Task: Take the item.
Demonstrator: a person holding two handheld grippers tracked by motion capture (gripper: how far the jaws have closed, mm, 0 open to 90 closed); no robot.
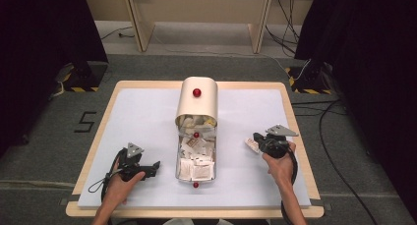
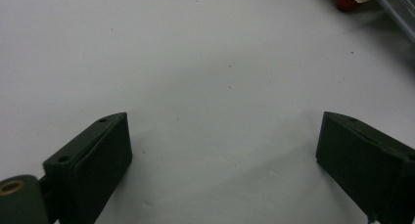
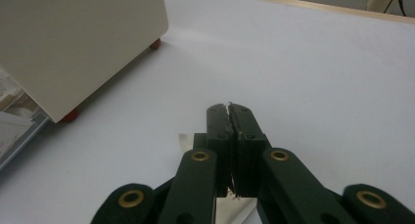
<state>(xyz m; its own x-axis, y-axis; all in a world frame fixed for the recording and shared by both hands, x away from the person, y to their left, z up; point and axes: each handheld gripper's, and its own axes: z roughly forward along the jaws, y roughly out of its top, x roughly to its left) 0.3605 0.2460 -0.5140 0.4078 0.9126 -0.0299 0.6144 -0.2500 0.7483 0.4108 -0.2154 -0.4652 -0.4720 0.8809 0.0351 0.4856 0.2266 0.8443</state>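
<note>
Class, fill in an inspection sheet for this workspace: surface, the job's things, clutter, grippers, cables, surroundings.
Surface: white mat on a wooden table.
Job's things: cream box with red knob, open at the front; clear tray of sachets drawn out; one sachet pinched by the right gripper.
Clutter: nothing seen.
Grippers: left gripper open over bare mat; right gripper shut on the sachet, right of the tray.
Cables: one trails from each gripper; more lie on the floor at right.
Surroundings: grey carpet, dark curtains, wooden frame legs behind.
</note>
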